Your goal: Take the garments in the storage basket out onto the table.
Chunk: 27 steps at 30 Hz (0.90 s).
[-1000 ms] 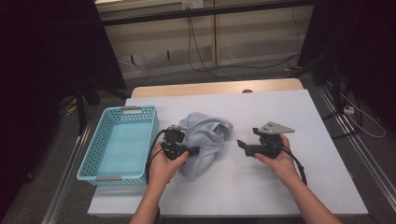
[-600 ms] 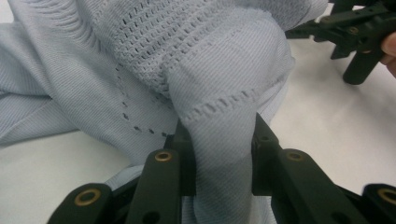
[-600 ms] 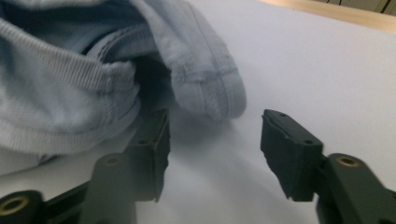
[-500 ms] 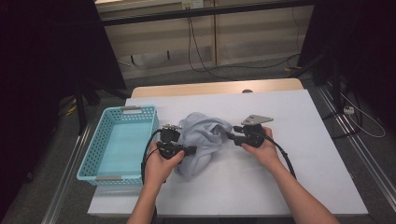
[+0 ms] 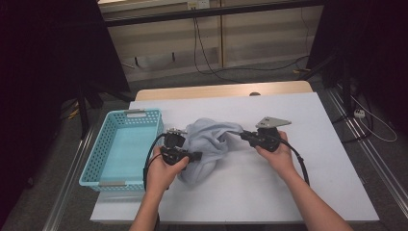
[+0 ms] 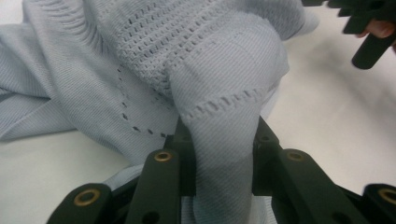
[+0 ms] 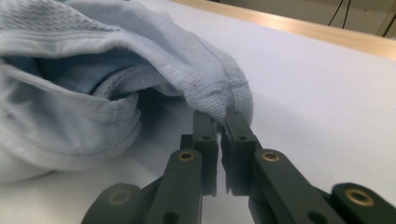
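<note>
Two grippers: we hold one in each hand over a white table (image 5: 298,192), both clamped on one pale blue garment (image 5: 207,144).
Garment: we see a crumpled knit piece lying on the table between the hands, just right of the basket (image 5: 96,159). Part of it is openwork mesh, part fine ribbing, with a row of small eyelet holes in the left gripper view (image 6: 140,70).
Left gripper (image 5: 195,155): in the high view it sits at the garment's left side, pointing right into the cloth. In its own view (image 6: 219,163) a thick fold of ribbed cloth fills the gap between the jaws, which press on it from both sides and stand fairly far apart around the bunch.
Right gripper (image 5: 244,135): it sits at the garment's right end, pointing left, with the grey plate on top. In its own view (image 7: 222,140) the jaws have just been closing and now pinch the banded hem between them, almost together. The hem rises slightly off the table at the grip.
Basket: a turquoise plastic basket with lattice walls stands at the table's left edge, close beside the left hand (image 5: 161,171).
Right hand (image 5: 276,151): it wraps the gripper body, with a black cable trailing back along the forearm.
Surroundings: a wooden strip runs along the table's far edge, with cables on the floor beyond.
</note>
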{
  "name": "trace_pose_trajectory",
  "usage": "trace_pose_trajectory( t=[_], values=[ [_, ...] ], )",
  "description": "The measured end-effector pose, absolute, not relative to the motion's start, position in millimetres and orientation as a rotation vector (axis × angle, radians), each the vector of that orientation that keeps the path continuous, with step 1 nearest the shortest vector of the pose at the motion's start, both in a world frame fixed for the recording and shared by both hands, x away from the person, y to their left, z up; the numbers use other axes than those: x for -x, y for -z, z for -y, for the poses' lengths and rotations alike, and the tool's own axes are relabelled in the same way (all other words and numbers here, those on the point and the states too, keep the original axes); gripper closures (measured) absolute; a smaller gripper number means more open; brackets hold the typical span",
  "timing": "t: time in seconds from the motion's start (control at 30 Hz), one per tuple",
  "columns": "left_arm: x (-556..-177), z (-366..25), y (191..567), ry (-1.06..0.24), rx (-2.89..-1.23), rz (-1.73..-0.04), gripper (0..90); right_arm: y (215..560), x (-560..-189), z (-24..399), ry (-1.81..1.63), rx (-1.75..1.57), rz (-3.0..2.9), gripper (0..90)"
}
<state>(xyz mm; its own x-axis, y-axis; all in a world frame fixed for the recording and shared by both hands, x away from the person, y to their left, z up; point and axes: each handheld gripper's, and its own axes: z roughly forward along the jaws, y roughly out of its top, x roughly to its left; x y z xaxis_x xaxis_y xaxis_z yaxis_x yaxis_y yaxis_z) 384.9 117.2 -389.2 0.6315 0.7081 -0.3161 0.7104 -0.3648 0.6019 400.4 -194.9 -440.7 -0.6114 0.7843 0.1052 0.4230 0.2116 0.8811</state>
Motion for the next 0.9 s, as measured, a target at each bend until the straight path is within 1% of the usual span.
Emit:
trace_pose_trajectory(
  t=[0.13,0.17,0.2,0.33,0.43,0.6,0.67,0.9],
  values=[
    [-378.5,-104.8,385.7,0.032,-2.127,-1.064,71.0,430.2,-380.5,217.5,-1.364,-1.089,-2.117,85.6],
    [-375.5,-97.5,384.1,0.058,-2.138,-1.030,71.1,427.7,-370.0,229.2,-1.359,-1.081,-2.099,85.6],
    [-375.5,-97.5,384.1,0.058,-2.138,-1.030,71.0,427.7,-370.0,229.2,-1.359,-1.081,-2.099,85.6],
    [-371.1,-84.1,381.2,0.104,-2.150,-0.969,70.8,421.8,-345.6,256.1,-1.371,-1.093,-2.061,85.6],
    [-372.6,-80.0,381.6,0.111,-2.151,-0.952,69.9,422.1,-337.6,267.0,-1.352,-1.106,-2.065,85.6],
    [-376.0,-86.1,384.2,0.095,-2.153,-0.972,69.9,429.8,-337.7,269.2,-1.365,-1.145,-2.071,85.6],
    [-379.9,-96.5,382.7,0.072,-2.123,-1.017,70.1,429.1,-340.5,263.0,-1.375,-1.145,-2.070,85.6],
    [-388.9,-116.8,381.7,0.009,-2.053,-1.091,69.3,423.8,-344.1,251.5,-1.408,-1.118,-2.061,85.5]
  ],
)
